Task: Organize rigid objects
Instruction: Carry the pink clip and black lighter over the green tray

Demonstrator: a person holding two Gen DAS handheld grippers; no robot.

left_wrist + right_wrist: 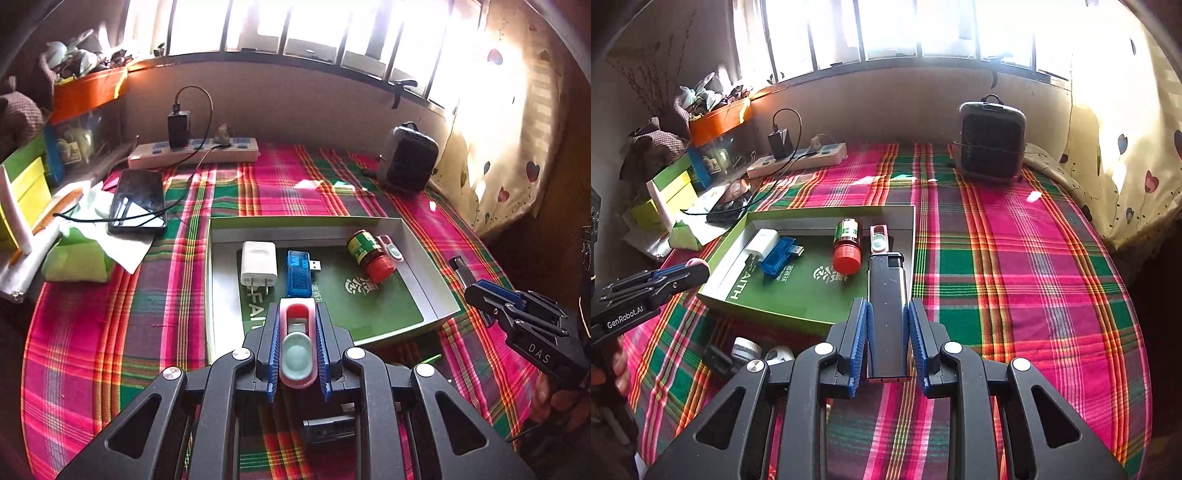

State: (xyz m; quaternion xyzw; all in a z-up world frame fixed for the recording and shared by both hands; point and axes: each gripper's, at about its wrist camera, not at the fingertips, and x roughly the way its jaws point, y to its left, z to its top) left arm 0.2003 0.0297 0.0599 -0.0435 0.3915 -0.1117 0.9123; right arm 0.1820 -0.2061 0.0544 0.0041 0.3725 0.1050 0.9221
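Observation:
My left gripper (297, 317) is shut on a pink oval case with a pale green lens (297, 350), held over the near edge of a shallow green-lined box (424, 254). In the box lie a white charger (258, 267), a blue USB stick (300, 271), a red-capped bottle (369, 254) and a second pink case (392, 251). My right gripper (888, 306) is shut on a dark grey lighter (886, 291), just off the box's right corner (912, 221). Each gripper shows in the other's view: the right gripper (472, 291) and the left gripper (690, 273).
A plaid cloth (1015, 258) covers the surface. At the back stand a power strip (192, 151) and a dark grey device (408, 158). A phone (138, 201), tissues and boxes crowd the left. A small jar (746, 349) and other small items lie before the box.

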